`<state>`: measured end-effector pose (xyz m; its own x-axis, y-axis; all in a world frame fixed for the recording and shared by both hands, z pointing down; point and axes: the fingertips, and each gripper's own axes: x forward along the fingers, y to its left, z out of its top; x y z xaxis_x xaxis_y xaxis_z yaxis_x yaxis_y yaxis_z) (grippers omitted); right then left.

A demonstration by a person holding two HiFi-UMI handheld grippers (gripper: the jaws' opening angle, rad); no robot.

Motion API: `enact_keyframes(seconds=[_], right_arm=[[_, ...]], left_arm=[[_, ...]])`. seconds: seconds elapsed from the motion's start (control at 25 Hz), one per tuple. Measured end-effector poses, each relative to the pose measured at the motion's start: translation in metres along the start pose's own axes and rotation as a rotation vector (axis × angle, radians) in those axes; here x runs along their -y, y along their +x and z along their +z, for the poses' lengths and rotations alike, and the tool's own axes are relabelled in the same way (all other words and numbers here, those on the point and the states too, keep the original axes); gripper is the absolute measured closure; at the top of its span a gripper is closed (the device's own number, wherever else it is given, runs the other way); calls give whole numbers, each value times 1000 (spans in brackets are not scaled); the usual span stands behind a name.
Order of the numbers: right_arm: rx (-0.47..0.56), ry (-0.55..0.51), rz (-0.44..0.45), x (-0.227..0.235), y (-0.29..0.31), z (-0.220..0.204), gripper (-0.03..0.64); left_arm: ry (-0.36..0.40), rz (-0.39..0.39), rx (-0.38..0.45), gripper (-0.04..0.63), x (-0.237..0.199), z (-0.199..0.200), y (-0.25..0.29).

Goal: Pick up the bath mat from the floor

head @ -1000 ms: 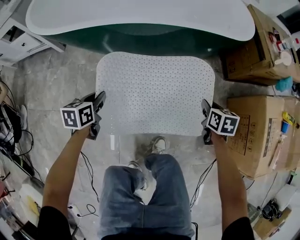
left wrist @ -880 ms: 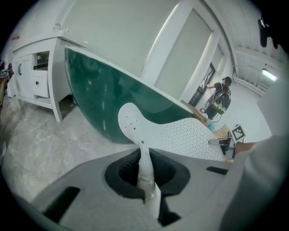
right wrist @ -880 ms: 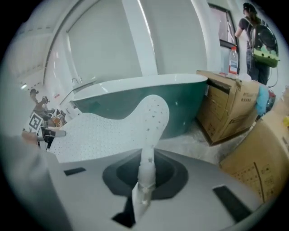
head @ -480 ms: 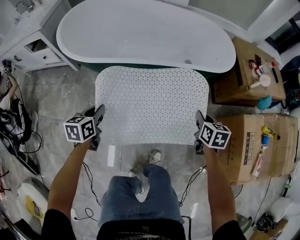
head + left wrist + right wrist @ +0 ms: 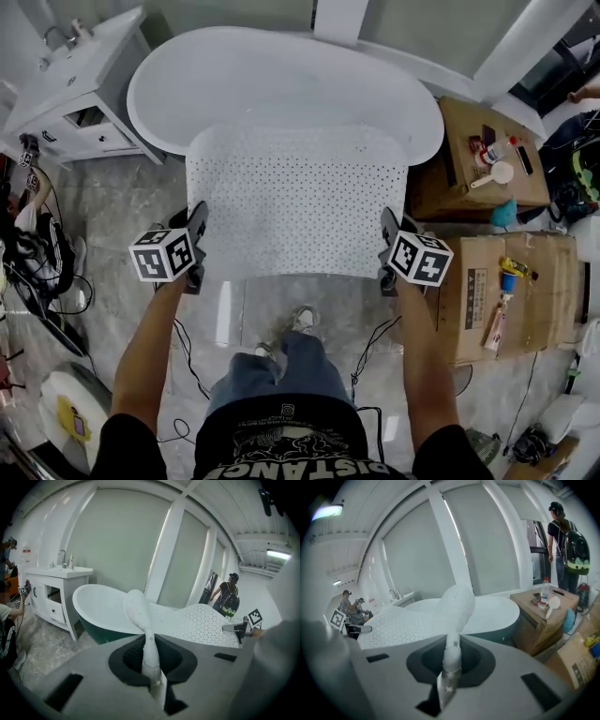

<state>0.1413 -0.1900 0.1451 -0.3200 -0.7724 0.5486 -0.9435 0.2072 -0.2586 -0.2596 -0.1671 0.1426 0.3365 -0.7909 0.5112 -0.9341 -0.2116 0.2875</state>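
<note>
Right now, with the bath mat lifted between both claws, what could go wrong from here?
1. The left claw and right claw each pinch only a thin strip of the bath mat's edge, so it could slip free.
2. The mat's far edge seems to hang near the bathtub and might snag on its rim.
3. Cables trail beside the person's shoe, a likely trip hazard.

Black printed T-shirt; blue jeans; pale sneakers; left gripper, right gripper: black, marker-cubed.
</note>
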Motion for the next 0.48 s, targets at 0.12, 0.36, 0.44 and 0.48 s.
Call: enact_keyframes(seconds=[0.12,0.36,0.44,0.48], right_arm=[[39,-13,11,0,-13,32,589],[113,-66,37,-9,-35,83,589],[136,-78,44,-16,-40,95,589],[147,-84,47,-20,-42,100,588]], left_arm=[[7,29,42,566,15,30,-6],[33,39,104,566,48,75,-20],[44,49,123,566,51,87,-28],[45,55,133,566,51,92,-33]])
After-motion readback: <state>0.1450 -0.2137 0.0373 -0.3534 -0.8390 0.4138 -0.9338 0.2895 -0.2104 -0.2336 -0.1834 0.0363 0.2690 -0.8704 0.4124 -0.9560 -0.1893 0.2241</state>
